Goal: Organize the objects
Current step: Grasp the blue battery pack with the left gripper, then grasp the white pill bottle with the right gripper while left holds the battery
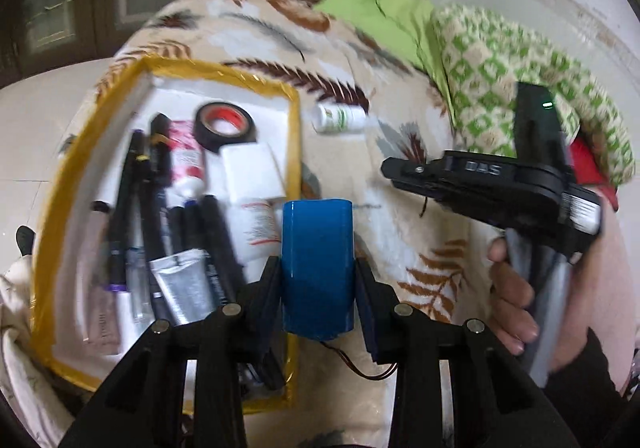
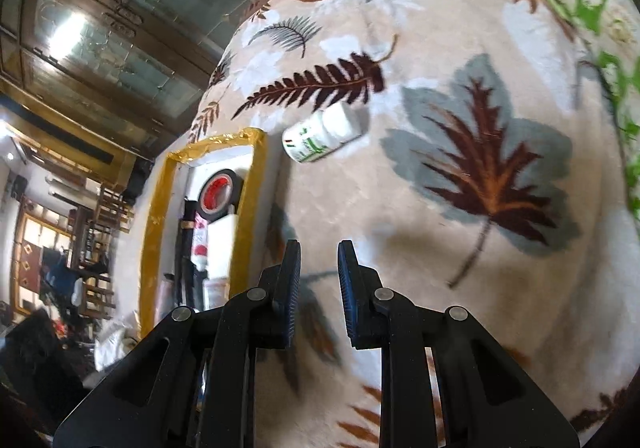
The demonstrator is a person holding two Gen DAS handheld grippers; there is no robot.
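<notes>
Ideally, the blue battery (image 1: 318, 268) clamped in the left tool (image 1: 318, 280) is lowered gently into the tray (image 1: 294, 136), while the right tool (image 2: 319, 288) is kept narrow and empty.

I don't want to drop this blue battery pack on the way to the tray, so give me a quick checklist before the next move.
1. Grip: left gripper pads press both sides of the blue battery pack. Ok.
2. Wires: the pack's red and black wires hang loose below the fingers and could snag. Not ok.
3. Landing spot: the yellow-edged tray is crowded with pens, tubes and a black tape roll; free room is doubtful. Cannot tell.
4. Path: the right gripper is off to the side, clear of the tray. Ok.
5. Right gripper: narrow gap, holding nothing. Ok.
6. Leftovers: white bottle lies on the leaf blanket, outside the tray. Not ok.
</notes>
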